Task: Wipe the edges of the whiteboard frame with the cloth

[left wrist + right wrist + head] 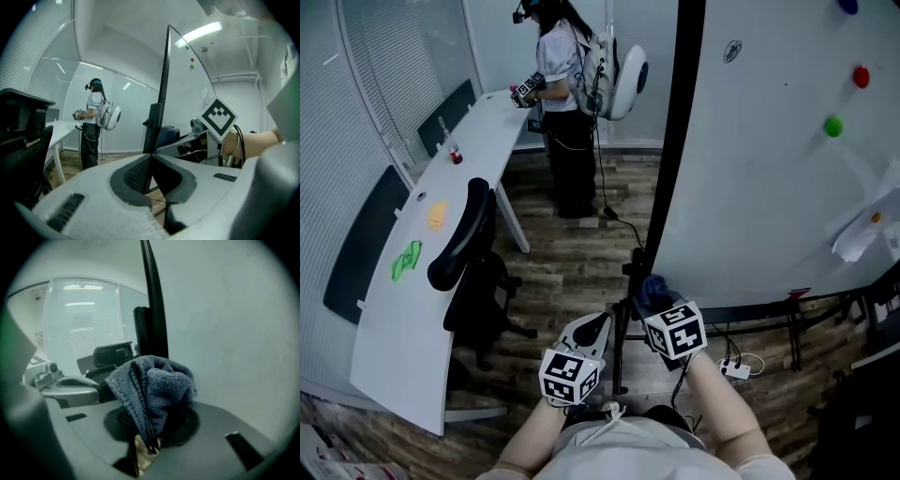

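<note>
Cloth (154,385), a bunched grey-blue towel, is pinched in the right gripper (149,437), whose jaws press together on its lower fold so that the rest stands up in a loose wad above them. It sits low down just beside the black left upright of the whiteboard frame (673,150), on the board side of that upright. From these angles I cannot be sure whether the fabric is touching the upright or is only very near it.

The left gripper (151,158) hangs on the other side of the upright, at about the same height. Its jaws are pressed together at the tips with nothing between them. An office chair (469,246) stands further out on that side.

The step in hand looks like the start of a pass along this upright, from its lower end. The next move would call for pressing the wad squarely against the narrow black edge and drawing it upward along the bar. The pinch must stay firm, since the loosely bunched towel could drag and pull free.
</note>
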